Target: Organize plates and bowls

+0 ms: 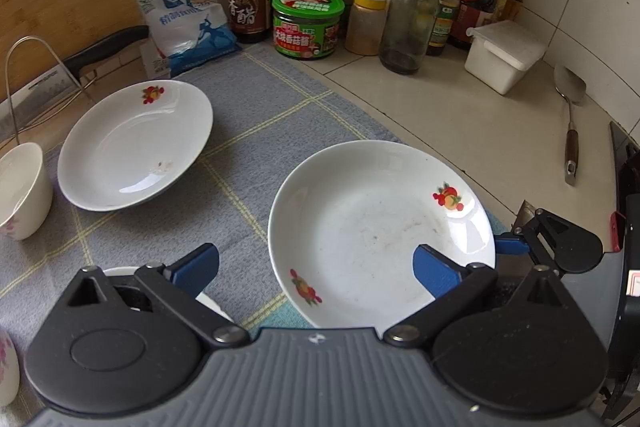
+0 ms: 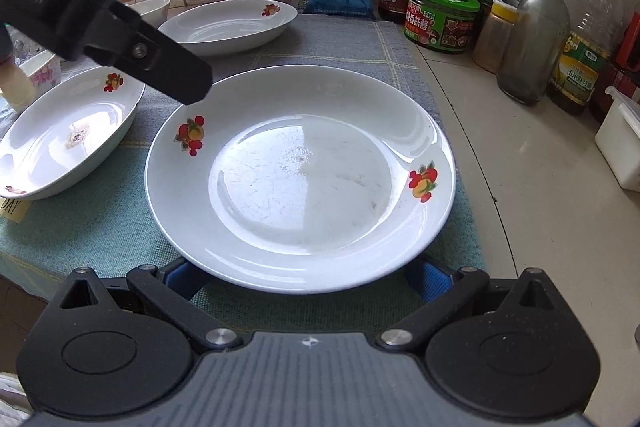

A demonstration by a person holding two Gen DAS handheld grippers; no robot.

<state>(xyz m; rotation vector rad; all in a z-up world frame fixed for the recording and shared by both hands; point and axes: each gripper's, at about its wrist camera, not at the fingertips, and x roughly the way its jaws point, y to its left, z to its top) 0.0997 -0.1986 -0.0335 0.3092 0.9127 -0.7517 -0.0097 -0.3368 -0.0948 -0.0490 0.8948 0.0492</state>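
Three plates over the cloth (image 2: 352,43): left plate (image 2: 68,139) at its left edge, far plate (image 2: 228,23) at its back, near plate (image 2: 300,175) at its front. Left tongs (image 1: 316,259) released above the cloth; right tongs (image 2: 302,277) released, tips under near plate's rim

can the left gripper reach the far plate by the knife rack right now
Probably yes: the far plate lies uncovered on the cloth ahead of the left gripper, its jaws open, with only cloth between.

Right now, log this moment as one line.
left gripper: open, over edge of fruit-print plate | right gripper: open, fingers beneath its near rim
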